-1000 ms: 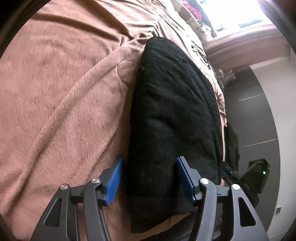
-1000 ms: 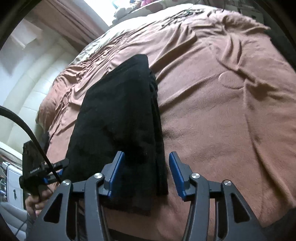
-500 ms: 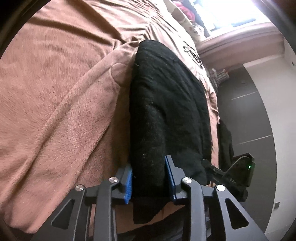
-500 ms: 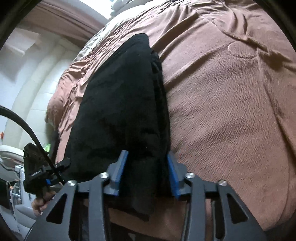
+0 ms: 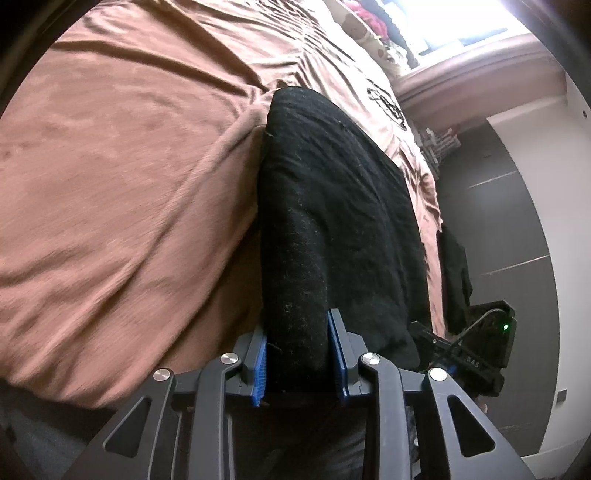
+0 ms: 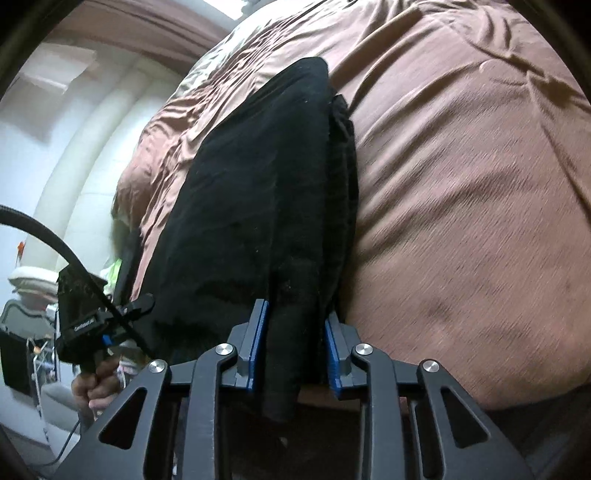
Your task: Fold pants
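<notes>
Black pants lie folded lengthwise on a brown blanket, running away from me in both views. My left gripper has its blue pads pressed on the near left corner of the pants, which is bunched and lifted a little. In the right wrist view the pants show layered edges along their right side. My right gripper is closing on the near right corner, with the fabric pinched between its pads and a flap hanging below.
The brown blanket covers the whole bed and is rumpled. Pillows and a bright window lie at the far end. Dark floor runs beside the bed. A hand holds the other gripper at the left.
Both grippers went from open astride the near end of the pants to clamped on it. The left one has lifted its corner and moved; the fabric now bunches between the pads.
</notes>
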